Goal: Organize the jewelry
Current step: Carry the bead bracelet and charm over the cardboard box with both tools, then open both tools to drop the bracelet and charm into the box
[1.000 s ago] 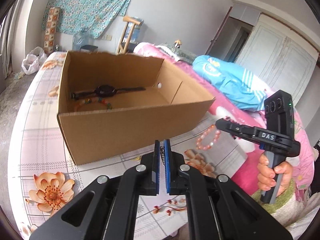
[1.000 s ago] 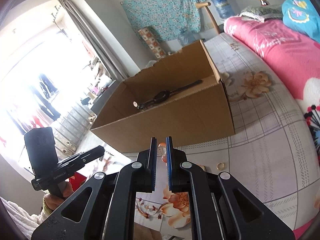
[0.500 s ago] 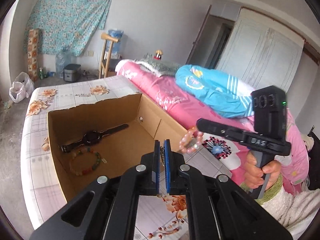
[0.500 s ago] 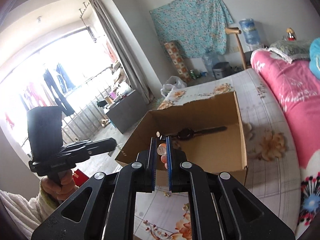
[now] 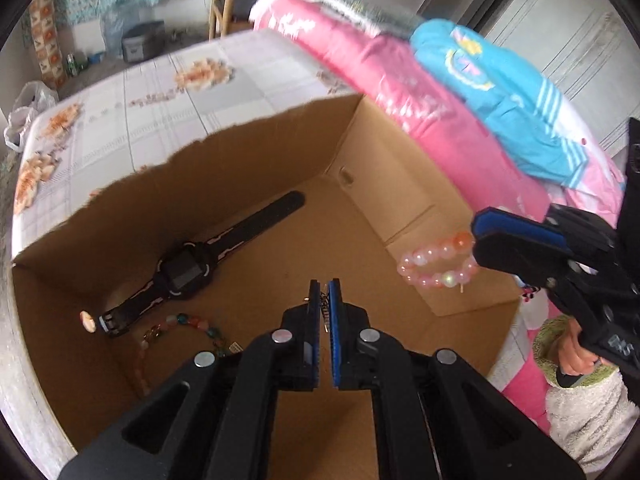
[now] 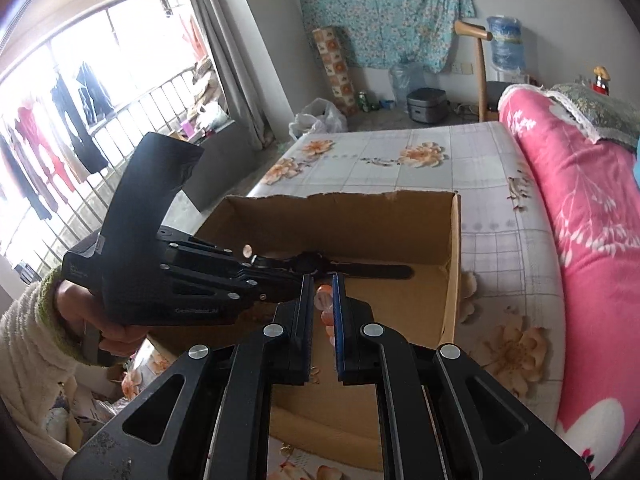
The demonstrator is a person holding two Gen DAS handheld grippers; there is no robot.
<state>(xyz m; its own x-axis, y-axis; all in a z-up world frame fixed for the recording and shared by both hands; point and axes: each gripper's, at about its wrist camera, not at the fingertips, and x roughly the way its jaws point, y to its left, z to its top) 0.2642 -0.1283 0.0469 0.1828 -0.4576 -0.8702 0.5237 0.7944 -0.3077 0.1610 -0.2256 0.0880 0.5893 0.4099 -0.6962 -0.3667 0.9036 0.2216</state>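
An open cardboard box (image 5: 240, 168) on the bed holds a black watch (image 5: 188, 268) and a multicoloured bead bracelet (image 5: 188, 324). My left gripper (image 5: 324, 282) hangs over the box, pointing down into it, shut on a small thin metal piece (image 5: 325, 306), maybe a chain or earring. My right gripper (image 5: 476, 240) comes in over the box's right wall, shut on a pink bead bracelet (image 5: 436, 264) that dangles above the inside. In the right wrist view the pink bracelet (image 6: 325, 300) sits between the right gripper (image 6: 322, 278) pads, with the left gripper (image 6: 288, 282) just to its left and the watch (image 6: 312, 264) beyond.
The box (image 6: 450, 280) stands on a floral sheet (image 6: 492, 168). A pink quilt (image 5: 400, 92) and a blue jacket (image 5: 500, 92) lie along the right side. A person's hands in fleecy sleeves hold both grippers. A window with railings (image 6: 80, 92) is at far left.
Both grippers have risen and moved forward from in front of the box to over it. The left one has tipped down to look into the box. Both stay shut on their pieces.
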